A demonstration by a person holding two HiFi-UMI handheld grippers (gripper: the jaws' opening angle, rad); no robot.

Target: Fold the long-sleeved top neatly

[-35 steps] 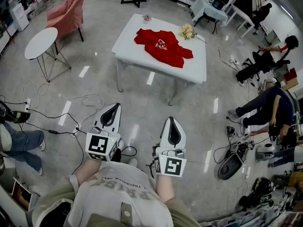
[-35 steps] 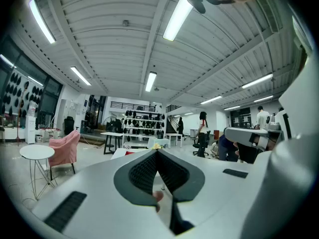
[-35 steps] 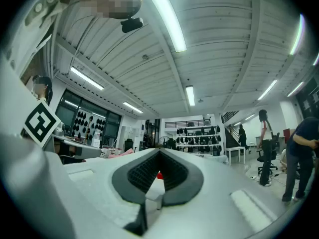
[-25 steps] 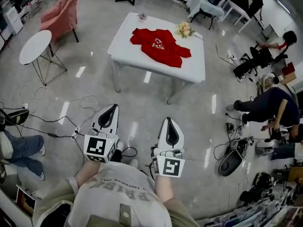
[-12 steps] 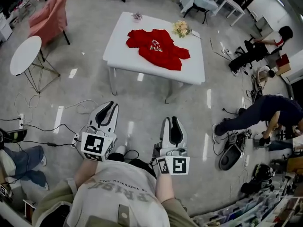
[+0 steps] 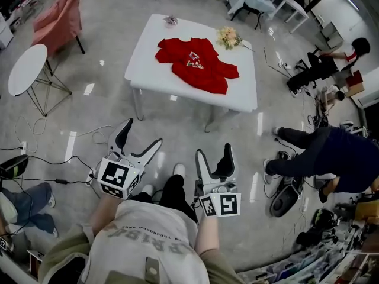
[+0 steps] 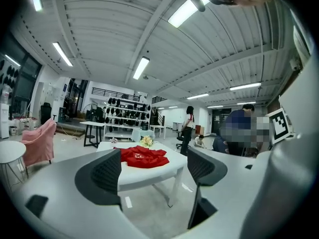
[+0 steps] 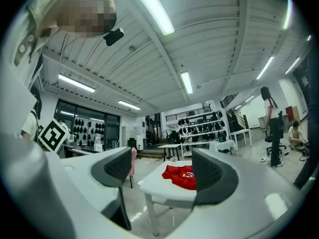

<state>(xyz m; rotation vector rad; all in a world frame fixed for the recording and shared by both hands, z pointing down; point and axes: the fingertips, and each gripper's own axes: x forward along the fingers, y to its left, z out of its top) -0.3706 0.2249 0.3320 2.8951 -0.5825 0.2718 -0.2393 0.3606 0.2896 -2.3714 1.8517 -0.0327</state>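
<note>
Now both pairs of jaws stand open, with the top well out of reach

Seen from the head view, the white square table (image 6: pixel 240 96) sits a little closer than a moment ago, the person having stepped towards it across the grey floor (image 6: pixel 89 108). On it the red long-sleeved top (image 6: pixel 195 64) lies spread and rumpled just as before, sleeves out to either side. The tools have changed most. The left gripper (image 6: pixel 142 134) and the right gripper (image 6: pixel 214 151) had their white jaws pressed together half a second back. They have just been opening and now stand wide apart with nothing between them. Both are held low over the floor, well short of the table's near edge. Looking along each pair of jaws, the top shows far off in the gap between the dark pads. It sits left of centre for the left gripper and close against the right-hand pad for the right gripper. A small bunch of pale flowers (image 6: pixel 228 38) lies just beside the top's far right corner.
</note>
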